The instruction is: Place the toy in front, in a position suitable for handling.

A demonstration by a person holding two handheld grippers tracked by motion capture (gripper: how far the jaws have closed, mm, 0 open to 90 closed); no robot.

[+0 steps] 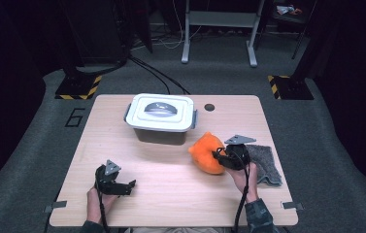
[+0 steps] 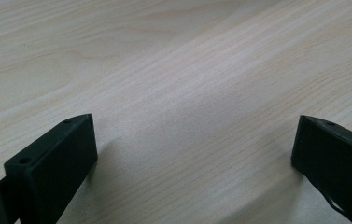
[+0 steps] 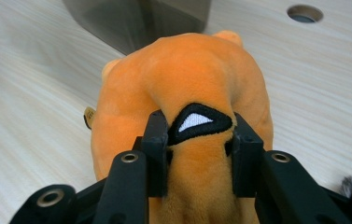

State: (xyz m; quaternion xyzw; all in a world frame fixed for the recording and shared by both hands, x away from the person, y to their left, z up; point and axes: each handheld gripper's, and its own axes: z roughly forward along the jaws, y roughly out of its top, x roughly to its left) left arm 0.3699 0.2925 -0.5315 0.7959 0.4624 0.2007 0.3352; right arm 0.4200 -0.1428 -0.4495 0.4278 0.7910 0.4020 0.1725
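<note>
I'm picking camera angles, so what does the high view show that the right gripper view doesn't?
High view alone: the white lid on the box, the grey cloth, the left gripper open over bare table, both hands. Right gripper view alone: a black patch with a white triangle on the toy, pinched between the pads. Both: orange plush toy, right gripper, table hole.

Orange plush toy (image 3: 183, 84) with black-edged white patch; grey cloth (image 1: 264, 162); white-lidded box (image 1: 160, 116); pale wood-grain bench (image 1: 171, 194); black fingers (image 3: 157, 149).
</note>
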